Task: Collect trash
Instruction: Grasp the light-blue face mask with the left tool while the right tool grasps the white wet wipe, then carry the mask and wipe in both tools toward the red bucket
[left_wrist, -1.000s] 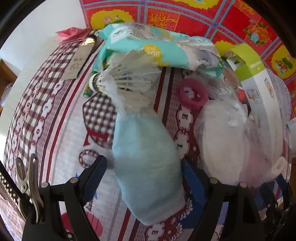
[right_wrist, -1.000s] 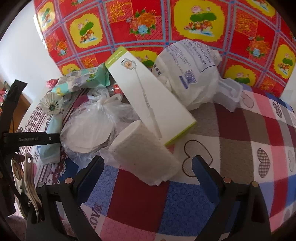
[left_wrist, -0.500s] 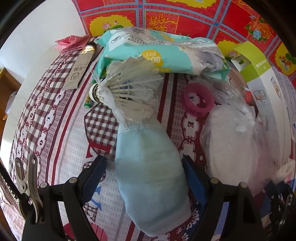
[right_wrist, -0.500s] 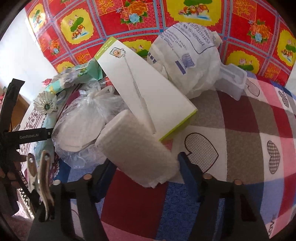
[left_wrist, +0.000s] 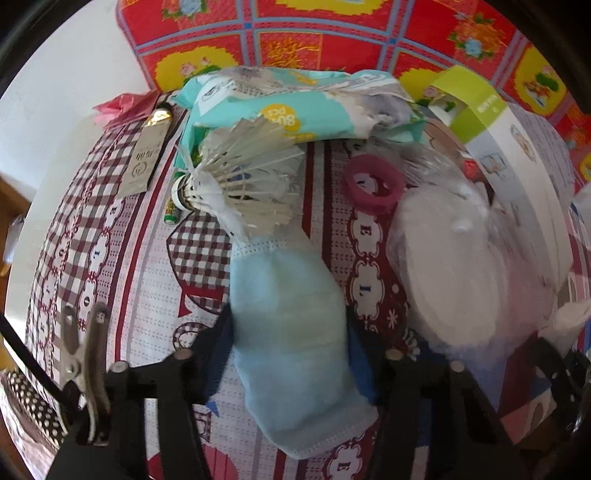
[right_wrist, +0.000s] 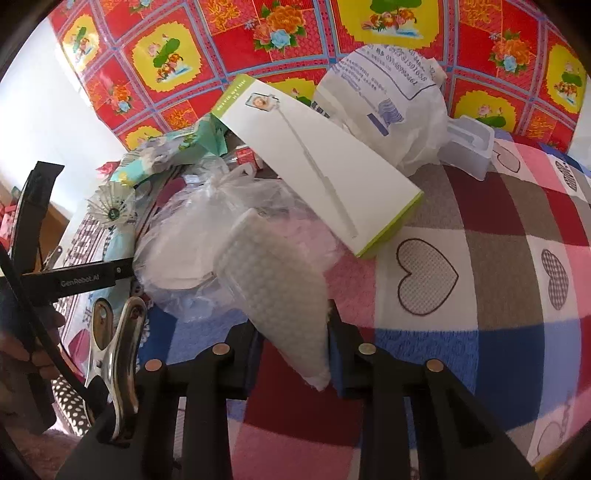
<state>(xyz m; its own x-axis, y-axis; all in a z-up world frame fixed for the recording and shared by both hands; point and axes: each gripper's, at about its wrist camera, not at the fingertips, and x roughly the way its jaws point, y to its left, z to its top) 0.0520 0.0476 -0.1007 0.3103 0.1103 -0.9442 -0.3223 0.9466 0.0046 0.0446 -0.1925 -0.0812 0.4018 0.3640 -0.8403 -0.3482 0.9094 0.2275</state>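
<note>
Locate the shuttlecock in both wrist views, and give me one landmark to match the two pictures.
Left wrist view: the shuttlecock lies upper centre, its feathers resting on the far end of the blue face mask.
Right wrist view: the shuttlecock is small at the left edge, seen cork end on.
Shared landmark: the white box with green edge, at right in the left view and at centre in the right view.

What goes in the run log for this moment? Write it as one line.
left claw: closing on blue face mask | right claw: closing on folded paper towel
</note>
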